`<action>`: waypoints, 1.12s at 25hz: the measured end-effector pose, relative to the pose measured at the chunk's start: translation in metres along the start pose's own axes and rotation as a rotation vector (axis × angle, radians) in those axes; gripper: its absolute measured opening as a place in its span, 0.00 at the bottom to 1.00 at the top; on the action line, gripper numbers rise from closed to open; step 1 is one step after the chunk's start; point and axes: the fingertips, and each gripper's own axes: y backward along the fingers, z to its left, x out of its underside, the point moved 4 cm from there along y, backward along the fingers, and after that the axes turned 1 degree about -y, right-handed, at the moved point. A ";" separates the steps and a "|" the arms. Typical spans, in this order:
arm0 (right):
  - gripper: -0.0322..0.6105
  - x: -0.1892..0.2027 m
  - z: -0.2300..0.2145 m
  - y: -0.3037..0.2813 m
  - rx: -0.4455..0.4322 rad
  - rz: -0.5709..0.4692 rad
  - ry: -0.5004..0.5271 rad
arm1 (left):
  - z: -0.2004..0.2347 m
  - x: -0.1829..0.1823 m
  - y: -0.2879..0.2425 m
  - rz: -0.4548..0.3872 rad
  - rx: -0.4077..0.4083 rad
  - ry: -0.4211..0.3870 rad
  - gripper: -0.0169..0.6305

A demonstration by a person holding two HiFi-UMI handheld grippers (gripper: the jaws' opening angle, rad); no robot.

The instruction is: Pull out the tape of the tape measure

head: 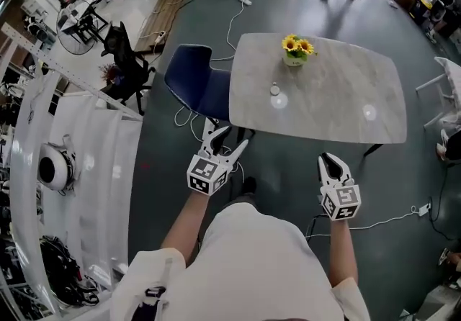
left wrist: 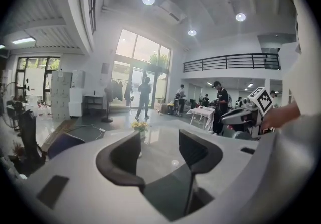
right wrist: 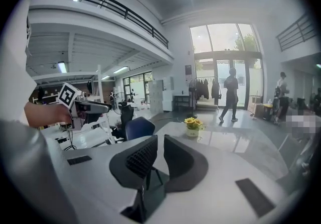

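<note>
Right now the little tape measure sits on the gray counter near the yellow flowers (well away from both grippers), while the left gripper has its fingers apart with nothing between them and the right gripper has its fingers together

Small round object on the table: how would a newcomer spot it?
Find the pale grey table in the head view's middle. Near its far edge stands a pot of yellow flowers; the small round object, likely the tape measure, lies just nearer the camera. It is the only other thing there.
</note>
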 end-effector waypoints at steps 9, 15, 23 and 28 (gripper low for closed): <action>0.12 -0.033 -0.003 -0.081 0.055 0.021 -0.010 | 0.082 -0.021 -0.058 0.017 0.086 -0.026 0.40; 0.12 -0.041 -0.005 -0.111 0.052 0.052 0.001 | 0.107 -0.021 -0.076 0.034 0.093 -0.011 0.40; 0.12 -0.036 -0.038 -0.143 -0.003 0.090 -0.013 | 0.115 -0.005 -0.103 0.077 0.051 0.032 0.40; 0.12 -0.036 -0.074 -0.171 -0.070 0.114 -0.018 | 0.112 -0.002 -0.132 0.082 -0.008 0.073 0.40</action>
